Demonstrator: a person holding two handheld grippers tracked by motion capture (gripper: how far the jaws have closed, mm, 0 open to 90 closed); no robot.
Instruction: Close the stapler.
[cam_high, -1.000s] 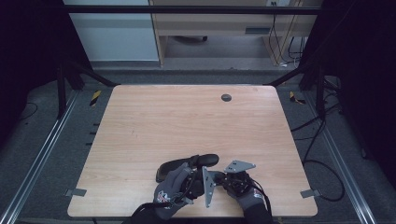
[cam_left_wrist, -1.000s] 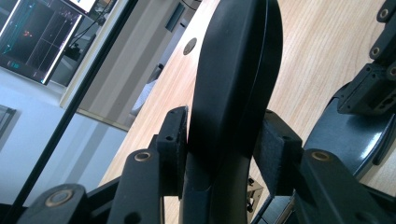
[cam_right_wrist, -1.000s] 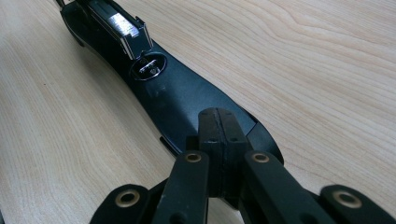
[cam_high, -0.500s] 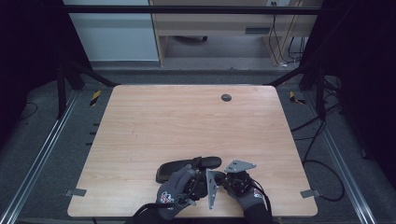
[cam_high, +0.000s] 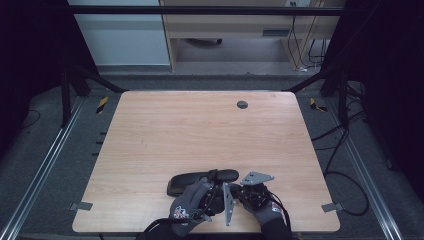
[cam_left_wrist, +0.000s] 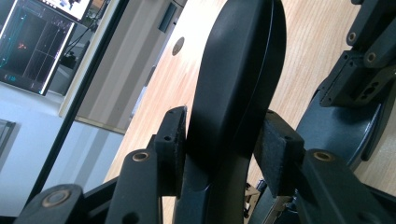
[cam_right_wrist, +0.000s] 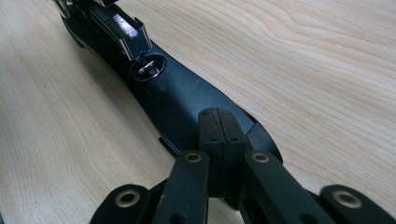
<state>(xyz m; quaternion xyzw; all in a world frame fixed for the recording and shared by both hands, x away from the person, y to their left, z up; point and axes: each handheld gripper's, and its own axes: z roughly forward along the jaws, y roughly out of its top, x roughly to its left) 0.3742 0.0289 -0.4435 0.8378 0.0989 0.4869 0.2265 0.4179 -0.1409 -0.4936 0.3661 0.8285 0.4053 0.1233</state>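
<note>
Near the front edge of the pale wood-grain worktop (cam_high: 200, 125), just ahead of the person's gloved hands, lies a long black smooth-shelled plastic object (cam_high: 186, 183), stretched sideways across the board. The left hand-held gripper (cam_high: 212, 179) is clamped on it. In the left gripper view its two pads sit on opposite flanks of the curved black shell (cam_left_wrist: 238, 70), one pad flat against the left side and the other against the right, so the body is pinched across its narrow width. That crosswise hold looks chosen because the rounded, glossy shell offers little else to bite on, and a grip across the narrow part keeps it from rolling. The right hand-held gripper (cam_high: 241, 188) has its jaws brought fully together with nothing visible between them. In the right gripper view the closed tips (cam_right_wrist: 223, 135) sit over the tapered end of the same object (cam_right_wrist: 177, 98), probably to pin or steady that end while the left side does the holding, though whether the tips actually press on the shell I cannot tell. A small dark round hole (cam_high: 242, 104) lies well apart, near the far edge of the worktop. Both hands work close together, presumably so the object stays controlled at two points.
</note>
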